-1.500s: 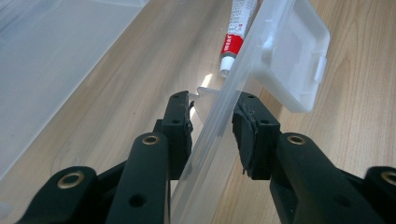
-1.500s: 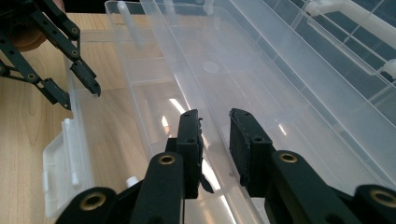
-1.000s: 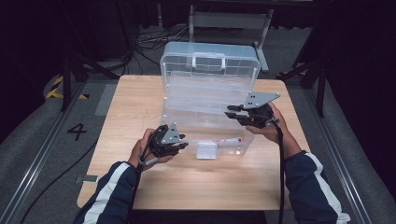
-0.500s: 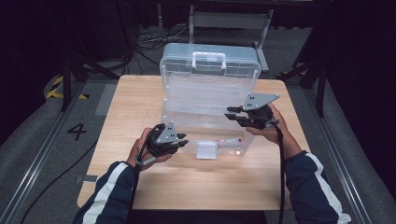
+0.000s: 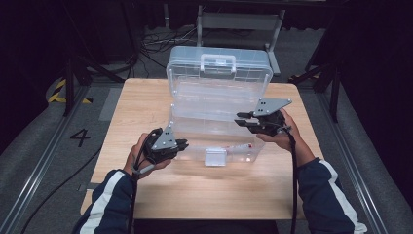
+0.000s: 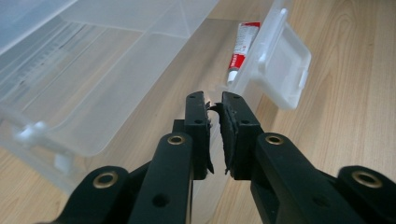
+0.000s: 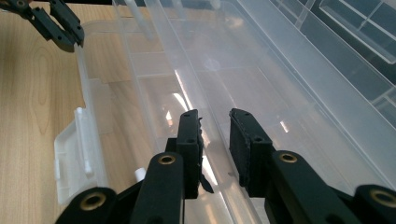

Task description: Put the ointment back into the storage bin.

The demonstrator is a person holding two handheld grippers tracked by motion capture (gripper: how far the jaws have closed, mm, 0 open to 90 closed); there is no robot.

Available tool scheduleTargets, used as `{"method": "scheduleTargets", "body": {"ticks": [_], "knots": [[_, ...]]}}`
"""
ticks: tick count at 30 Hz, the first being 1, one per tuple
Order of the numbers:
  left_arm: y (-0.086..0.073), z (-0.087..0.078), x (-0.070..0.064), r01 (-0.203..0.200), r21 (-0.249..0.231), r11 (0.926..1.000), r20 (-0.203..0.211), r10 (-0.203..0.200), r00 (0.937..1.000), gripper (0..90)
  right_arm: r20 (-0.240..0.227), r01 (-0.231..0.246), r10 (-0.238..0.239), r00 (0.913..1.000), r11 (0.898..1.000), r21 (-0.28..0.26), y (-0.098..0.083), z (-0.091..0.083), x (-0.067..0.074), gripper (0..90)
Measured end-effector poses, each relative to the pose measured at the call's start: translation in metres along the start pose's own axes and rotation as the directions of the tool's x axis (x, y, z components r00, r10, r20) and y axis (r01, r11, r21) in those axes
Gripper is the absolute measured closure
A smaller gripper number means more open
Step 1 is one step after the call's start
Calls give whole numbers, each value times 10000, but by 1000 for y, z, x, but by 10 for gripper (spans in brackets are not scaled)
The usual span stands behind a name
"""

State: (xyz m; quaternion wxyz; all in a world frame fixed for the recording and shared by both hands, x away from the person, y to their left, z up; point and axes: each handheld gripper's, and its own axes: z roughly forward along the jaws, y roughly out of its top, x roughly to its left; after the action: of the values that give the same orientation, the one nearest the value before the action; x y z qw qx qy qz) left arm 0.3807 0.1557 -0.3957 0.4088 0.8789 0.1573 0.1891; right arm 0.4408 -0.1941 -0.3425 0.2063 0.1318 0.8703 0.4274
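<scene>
The clear plastic case (image 5: 219, 112) sits open mid-table: light, thin-walled, slippery, likely flexing under load. The left gripper (image 5: 179, 144), jaws just closing to nearly together on nothing, hovers at its seven o'clock rim. The right gripper (image 5: 242, 120), at three o'clock, straddles a thin wall (best gripped near stiffer corners).

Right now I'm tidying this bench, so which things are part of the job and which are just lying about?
In the job:
clear plastic case, lid up
its latch flap
left claw
right claw

Lying about:
red and white tube inside the case
cables on the floor beyond the table
</scene>
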Motion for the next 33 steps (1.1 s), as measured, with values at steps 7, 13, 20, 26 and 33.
{"method": "scheduleTargets", "body": {"ticks": [7,13,20,26,33], "knots": [[-9,-10,8,335,-17,9994,-297,-336,9990,881,8,-12,12,10000,10000,-10,0,0,1,746],[-15,-19,18,683,-8,9977,-765,-681,9947,899,-49,21,-21,10000,10000,19,-1,0,2,746],[-22,-26,34,1448,-325,9889,-1214,-1477,9816,899,-85,34,-33,10000,10000,42,-1,0,2,747],[-13,-35,51,1844,-1135,9763,-1768,-2025,9632,900,-70,67,-67,10000,10000,47,-1,1,3,745],[4,-30,80,2203,-1509,9637,-1987,-2478,9482,900,-25,82,-82,10000,9999,107,0,1,4,743]]}}
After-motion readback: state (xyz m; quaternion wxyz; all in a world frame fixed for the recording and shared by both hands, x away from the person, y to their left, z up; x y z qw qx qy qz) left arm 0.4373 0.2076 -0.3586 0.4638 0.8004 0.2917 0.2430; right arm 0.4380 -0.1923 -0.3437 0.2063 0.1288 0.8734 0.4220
